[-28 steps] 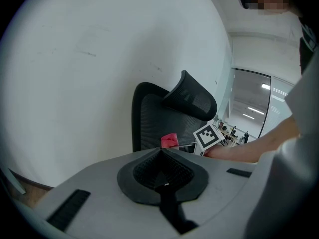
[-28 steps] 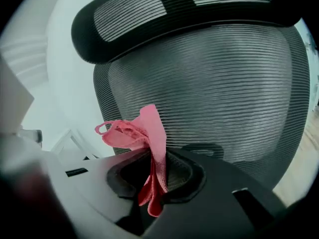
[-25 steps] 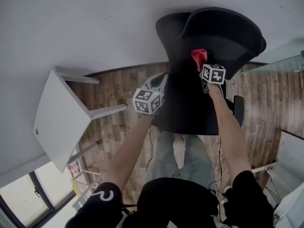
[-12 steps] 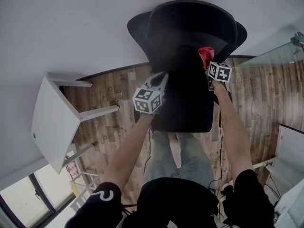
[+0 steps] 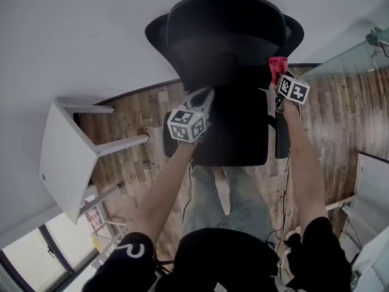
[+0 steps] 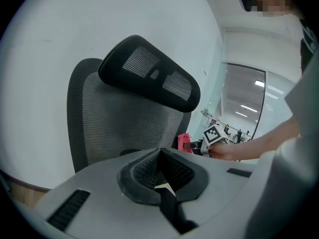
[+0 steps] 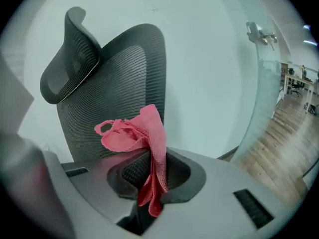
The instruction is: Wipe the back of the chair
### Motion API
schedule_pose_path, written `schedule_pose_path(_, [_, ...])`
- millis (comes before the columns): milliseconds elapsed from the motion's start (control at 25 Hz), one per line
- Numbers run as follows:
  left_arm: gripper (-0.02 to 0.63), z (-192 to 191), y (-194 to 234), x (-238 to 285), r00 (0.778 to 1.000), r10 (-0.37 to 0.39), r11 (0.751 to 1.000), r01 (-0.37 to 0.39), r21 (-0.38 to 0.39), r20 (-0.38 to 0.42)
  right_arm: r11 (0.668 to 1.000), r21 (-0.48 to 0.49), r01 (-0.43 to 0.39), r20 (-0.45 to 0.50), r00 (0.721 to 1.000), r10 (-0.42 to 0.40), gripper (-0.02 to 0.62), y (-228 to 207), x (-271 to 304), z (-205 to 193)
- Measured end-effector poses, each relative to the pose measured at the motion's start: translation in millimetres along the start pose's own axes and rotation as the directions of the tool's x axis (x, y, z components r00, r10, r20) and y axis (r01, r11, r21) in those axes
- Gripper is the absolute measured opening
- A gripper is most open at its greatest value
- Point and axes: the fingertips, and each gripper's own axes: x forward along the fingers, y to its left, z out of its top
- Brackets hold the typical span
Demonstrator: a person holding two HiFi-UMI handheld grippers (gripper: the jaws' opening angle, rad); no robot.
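The black mesh chair (image 5: 225, 41) is standing at twelve o'clock in the head view. The right gripper (image 7: 152, 176) is pinching a pink cloth (image 7: 142, 131) beside the backrest's three o'clock edge. The left gripper (image 6: 164, 193), jaws pressed together on nothing, is hovering at its seven o'clock.

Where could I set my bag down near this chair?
The white table at left is bare, as is the wood floor between it and the chair. The seat looks free too. Crowded: the backrest's right edge, where the right gripper holds the pink cloth.
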Motion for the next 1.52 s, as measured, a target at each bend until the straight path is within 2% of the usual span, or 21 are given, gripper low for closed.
schedule_pose_path(160, [0.025,-5.6,5.7,-4.0,1.000,-0.004,1.000,0.004,-0.006,0.002,0.998,0.052,0.031,0.033,0.999,-0.032,0.072,-13.3,-7.3,-3.3])
schedule_pose_path(360, [0.025,-17.4,35.3,-15.9,1.000,0.020,1.000,-0.020,-0.013,-0.007,0.997,0.072,-0.034,0.067,0.997,0.029,0.072,21.3,-7.8,-18.7])
schedule_pose_path(600, [0.025,-22.8,77.7,-37.8,0.999,0.036,0.999,-0.036,-0.017,0.007,0.982,-0.030,-0.187,0.057,0.980,0.189,0.072,133.7,8.5,-40.3])
schedule_pose_path(800, [0.025,-24.7,116.7,-61.4,0.998,0.049,0.998,-0.048,-0.032,0.025,0.941,-0.128,-0.315,0.026,0.947,0.320,0.072,245.6,32.4,-57.5])
schedule_pose_path(960, [0.025,-32.5,150.0,-81.8,0.997,0.068,0.997,-0.066,-0.049,0.026,0.908,-0.166,-0.384,0.003,0.921,0.390,0.072,318.8,51.1,-74.2])
schedule_pose_path(1280, [0.025,-42.4,197.2,-104.3,0.996,0.077,0.995,-0.074,-0.066,0.035,0.874,-0.225,-0.430,-0.038,0.901,0.433,0.072,394.8,85.2,-100.0])
schedule_pose_path(1520, [0.025,-40.7,210.0,-107.9,0.997,0.064,0.997,-0.062,-0.047,0.037,0.894,-0.234,-0.382,-0.034,0.922,0.386,0.072,395.3,104.4,-98.7])
